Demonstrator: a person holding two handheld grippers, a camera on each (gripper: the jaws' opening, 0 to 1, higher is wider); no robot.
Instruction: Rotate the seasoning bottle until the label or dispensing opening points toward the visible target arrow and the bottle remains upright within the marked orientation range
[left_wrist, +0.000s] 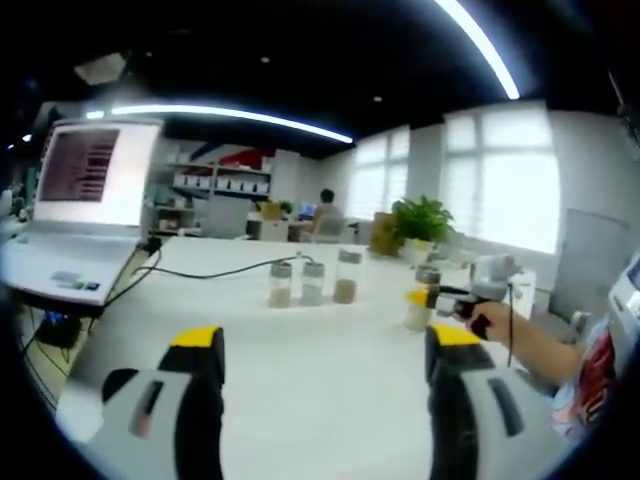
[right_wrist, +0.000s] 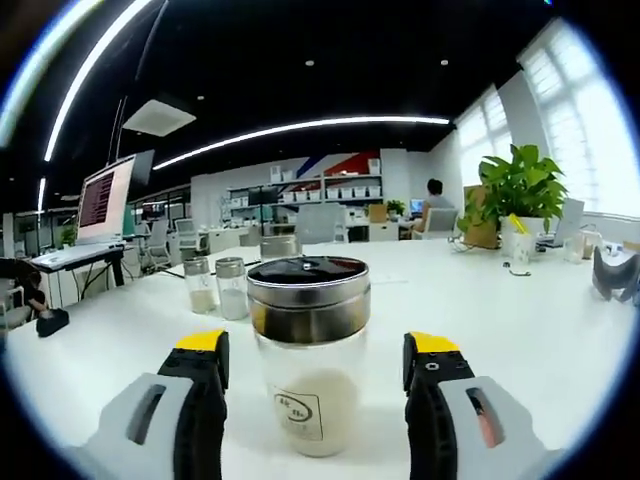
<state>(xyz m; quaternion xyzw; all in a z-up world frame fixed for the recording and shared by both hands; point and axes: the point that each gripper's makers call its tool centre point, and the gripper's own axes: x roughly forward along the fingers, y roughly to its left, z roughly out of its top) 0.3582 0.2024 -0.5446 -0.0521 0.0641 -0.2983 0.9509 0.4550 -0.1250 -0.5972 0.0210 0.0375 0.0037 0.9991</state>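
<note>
Both of my grippers are spread wide with nothing clamped. Looking along my right gripper (right_wrist: 316, 365), the seasoning bottle (right_wrist: 308, 350) stands upright on the white table (right_wrist: 520, 310) dead ahead at twelve o'clock, right between the two yellow-tipped jaws; there is a gap on each side of the glass, so neither jaw is touching it that I can see. Its metal lid is on, pale powder fills the lower part, and a small square label faces me low on the front. Beyond it, toward eleven o'clock, two smaller jars (right_wrist: 216, 286) stand side by side, with the lid of a further jar just showing behind the bottle. A potted plant (right_wrist: 520, 195) sits out at two o'clock, and a laptop (right_wrist: 95, 215) at nine to ten o'clock. From my left gripper (left_wrist: 325, 350), which hangs open over bare tabletop, I see three jars (left_wrist: 312, 280) in a row at twelve o'clock, well apart from my jaws. At about two o'clock my right-hand tool (left_wrist: 480, 285) shows with my hand (left_wrist: 500, 325) behind it, and the bottle sits at its tip, yellow jaw pad beside it. An open laptop (left_wrist: 85, 200) lies at ten o'clock with a black cable (left_wrist: 215, 268) trailing across the table.
</note>
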